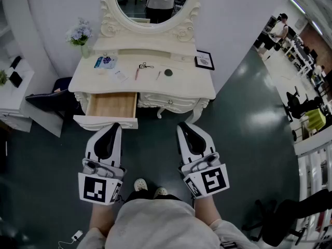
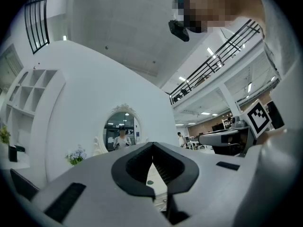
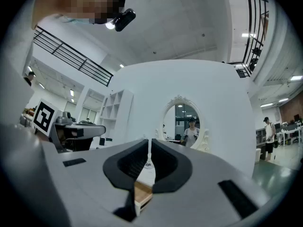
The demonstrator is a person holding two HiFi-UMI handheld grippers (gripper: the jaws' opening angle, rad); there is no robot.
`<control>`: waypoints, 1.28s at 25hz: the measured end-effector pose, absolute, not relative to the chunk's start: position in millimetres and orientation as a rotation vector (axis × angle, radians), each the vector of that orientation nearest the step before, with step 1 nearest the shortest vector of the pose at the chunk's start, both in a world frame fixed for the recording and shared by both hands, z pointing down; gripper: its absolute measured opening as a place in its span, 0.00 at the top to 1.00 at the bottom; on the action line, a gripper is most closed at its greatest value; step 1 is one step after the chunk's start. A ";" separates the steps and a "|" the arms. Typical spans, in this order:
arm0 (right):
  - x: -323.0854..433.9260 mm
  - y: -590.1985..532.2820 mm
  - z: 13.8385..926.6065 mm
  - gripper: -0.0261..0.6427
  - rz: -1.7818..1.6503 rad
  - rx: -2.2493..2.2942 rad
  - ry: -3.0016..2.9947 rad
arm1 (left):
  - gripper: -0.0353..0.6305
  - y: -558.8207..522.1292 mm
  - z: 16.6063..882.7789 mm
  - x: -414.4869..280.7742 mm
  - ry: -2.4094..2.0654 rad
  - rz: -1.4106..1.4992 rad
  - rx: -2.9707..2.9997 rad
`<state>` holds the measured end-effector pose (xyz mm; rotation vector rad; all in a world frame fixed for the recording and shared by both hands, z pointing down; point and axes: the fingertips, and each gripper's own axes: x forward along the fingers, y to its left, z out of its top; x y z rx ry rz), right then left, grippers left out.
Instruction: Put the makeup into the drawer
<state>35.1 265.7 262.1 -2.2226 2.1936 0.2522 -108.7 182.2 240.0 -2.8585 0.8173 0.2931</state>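
A white dressing table stands ahead with its left drawer pulled open and nothing showing inside. On the tabletop lie a blue makeup item, a white packet, an eyelash curler, two pencils and a round black compact. My left gripper is shut and holds nothing, its tip just in front of the drawer front. My right gripper is also shut with nothing in it, level with the left one, facing the table's middle; the drawer's wood shows under its jaws.
An oval mirror rises behind the tabletop, with a vase of flowers at the back left and a small picture frame at the right. A dark bag and a white shelf stand left of the table. An office chair is at the lower right.
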 end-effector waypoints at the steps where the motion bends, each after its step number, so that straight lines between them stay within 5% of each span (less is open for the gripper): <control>1: 34.5 265.3 261.9 0.91 0.253 -2.225 2.192 | 0.93 181.3 240.3 -108.5 0.812 0.288 -2.863; 32: 66.3 162.6 286.5 0.92 0.210 -2.277 2.151 | 0.93 73.9 258.5 -73.2 0.720 0.308 -2.898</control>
